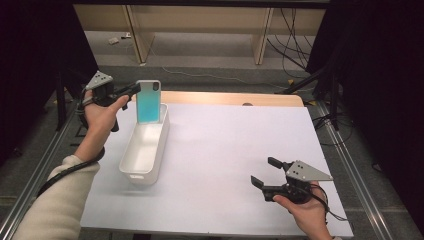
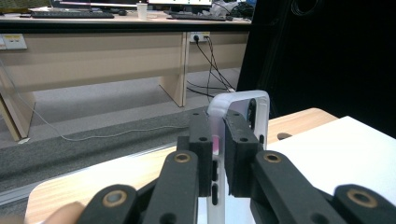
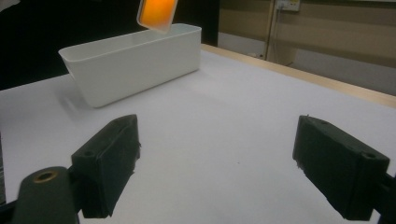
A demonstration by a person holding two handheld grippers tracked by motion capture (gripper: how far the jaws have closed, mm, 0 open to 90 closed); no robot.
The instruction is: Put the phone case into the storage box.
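Your right gripper (image 1: 264,172) hovering released over worktop (image 1: 225,150); your left gripper (image 1: 134,90) clamping phone case (image 1: 148,101) upright above white bin (image 1: 145,150).

The high view looks forward and down from above the person's side, taking in the whole worktop (image 1: 225,165); the left gripper view rides close behind its fingers (image 2: 201,154), facing level past the worktop's far edge; the right gripper view sits low, looking toward 11 o'clock; both gripper views share the phone case (image 3: 158,13) with the high one.
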